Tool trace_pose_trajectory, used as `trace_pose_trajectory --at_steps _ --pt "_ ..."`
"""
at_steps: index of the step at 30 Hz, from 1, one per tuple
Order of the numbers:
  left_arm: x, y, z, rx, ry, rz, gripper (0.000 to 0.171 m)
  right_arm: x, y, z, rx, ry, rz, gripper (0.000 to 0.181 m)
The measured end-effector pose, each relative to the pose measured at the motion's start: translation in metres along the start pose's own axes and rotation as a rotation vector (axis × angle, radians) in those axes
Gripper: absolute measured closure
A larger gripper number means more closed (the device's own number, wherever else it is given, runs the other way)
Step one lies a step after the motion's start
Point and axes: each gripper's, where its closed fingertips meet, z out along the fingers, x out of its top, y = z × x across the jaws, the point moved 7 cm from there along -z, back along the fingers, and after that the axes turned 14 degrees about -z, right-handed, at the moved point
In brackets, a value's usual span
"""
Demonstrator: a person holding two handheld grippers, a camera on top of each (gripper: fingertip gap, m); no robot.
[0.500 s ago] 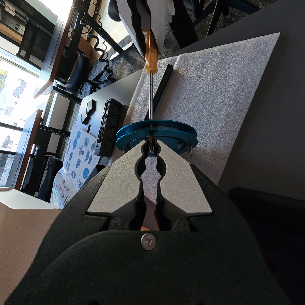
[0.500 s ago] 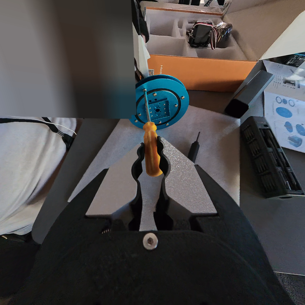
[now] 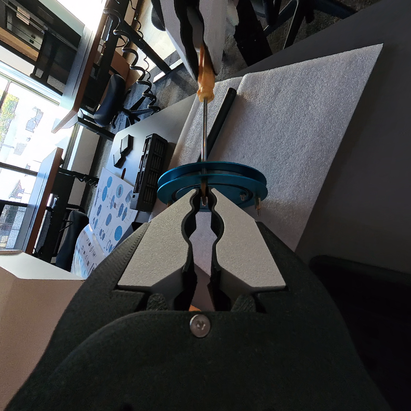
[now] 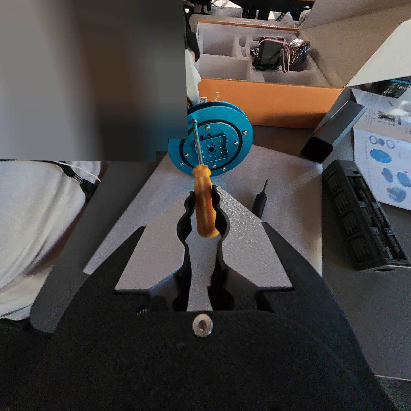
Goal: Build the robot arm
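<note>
A blue two-plate metal disc [image 3: 222, 180] is held on edge above a grey foam mat [image 3: 300, 133]. My left gripper [image 3: 204, 194] is shut on it, with the fingertips pinching a brass standoff at the rim. My right gripper [image 4: 203, 195] is shut on the orange handle of a screwdriver [image 4: 205, 211]. The screwdriver's thin steel shaft reaches to a screw at the upper left rim of the disc [image 4: 222, 138]. In the left wrist view the screwdriver [image 3: 205, 82] comes down from the right gripper [image 3: 200, 33] into the disc. In the right wrist view a blurred patch hides the left gripper.
A black screwdriver [image 4: 259, 202] lies on the foam mat [image 4: 284, 178]. To the right are a black bit case [image 4: 360, 218], a grey sleeve [image 4: 331, 133] and a sheet with blue drawings [image 4: 382, 160]. An orange box with a foam insert [image 4: 266, 102] stands behind. A person's light sleeve [image 4: 37, 211] is at left. Some 12 centimetres of space lies between my two pairs of fingers.
The screwdriver and disc have shifted slightly left in the right wrist view. Both grips are unchanged.
</note>
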Motion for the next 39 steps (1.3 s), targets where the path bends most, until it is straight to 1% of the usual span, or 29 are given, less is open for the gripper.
trace_pose_trajectory --at_steps 2,4,6,7,11,12,14,15,16,18,20,22,23,24,26,27,29,32,34,35,38,39 --pt "0.000 0.000 0.001 0.007 0.007 -0.005 0.168 -0.001 -0.002 -0.002 -0.029 -0.016 -0.054 0.167" --pt "-0.001 0.000 0.000 0.011 0.012 -0.016 0.168 -0.006 -0.001 -0.008 -0.099 -0.043 -0.082 0.167" --pt "-0.002 0.000 -0.001 0.007 0.018 -0.034 0.167 -0.019 -0.001 -0.014 -0.156 -0.089 -0.088 0.167" --pt "-0.003 -0.001 -0.001 0.007 0.019 -0.041 0.167 -0.027 -0.002 -0.014 -0.168 -0.138 -0.074 0.167" --pt "-0.002 0.001 -0.001 0.019 0.014 -0.047 0.167 -0.047 -0.015 0.004 -0.124 -0.272 -0.059 0.170" --pt "-0.001 0.002 -0.001 0.024 0.011 -0.044 0.167 -0.052 -0.016 0.007 -0.110 -0.308 -0.047 0.167" --pt "0.002 0.006 0.000 0.044 0.004 -0.030 0.167 -0.055 -0.015 0.010 -0.124 -0.333 -0.005 0.153" --pt "0.003 0.009 0.001 0.056 0.001 -0.019 0.167 -0.050 -0.013 0.010 -0.136 -0.305 0.028 0.151" --pt "0.005 0.013 0.002 0.071 -0.001 -0.006 0.167 -0.041 -0.011 0.012 -0.147 -0.243 0.071 0.152" --pt "0.009 0.023 0.004 0.108 -0.003 0.033 0.167 -0.016 -0.006 0.019 -0.160 -0.051 0.209 0.153" --pt "0.014 0.033 0.007 0.146 -0.004 0.073 0.167 0.007 0.003 0.031 -0.126 0.114 0.379 0.149" --pt "0.018 0.042 0.011 0.156 -0.004 0.091 0.166 0.024 0.019 0.045 -0.102 0.190 0.516 0.144" --pt "0.019 0.046 0.012 0.152 -0.009 0.087 0.166 0.032 0.026 0.051 -0.071 0.198 0.571 0.140" --pt "0.021 0.049 0.013 0.145 -0.015 0.076 0.166 0.037 0.030 0.059 -0.037 0.166 0.616 0.140" --pt "0.022 0.052 0.015 0.138 -0.021 0.045 0.166 0.041 0.030 0.073 0.037 0.064 0.650 0.142" --pt "0.022 0.053 0.015 0.139 -0.019 0.025 0.165 0.041 0.027 0.078 0.050 0.018 0.664 0.143" --pt "0.021 0.054 0.015 0.138 -0.004 -0.021 0.166 0.042 0.025 0.080 -0.025 0.005 0.632 0.153" --pt "0.017 0.056 0.012 0.139 0.016 -0.101 0.165 0.042 0.015 0.083 -0.126 0.020 0.561 0.156" --pt "0.013 0.058 0.008 0.103 0.019 -0.159 0.165 0.045 0.007 0.088 -0.172 0.055 0.510 0.156" --pt "0.011 0.060 0.004 0.066 0.012 -0.187 0.162 0.047 0.003 0.090 -0.185 0.069 0.487 0.156" --pt "0.005 0.057 -0.020 -0.034 0.038 -0.279 0.148 0.050 -0.002 0.090 -0.240 0.063 0.416 0.159" --pt "0.003 0.048 -0.031 -0.039 0.058 -0.325 0.153 0.050 -0.004 0.089 -0.248 0.057 0.401 0.159"
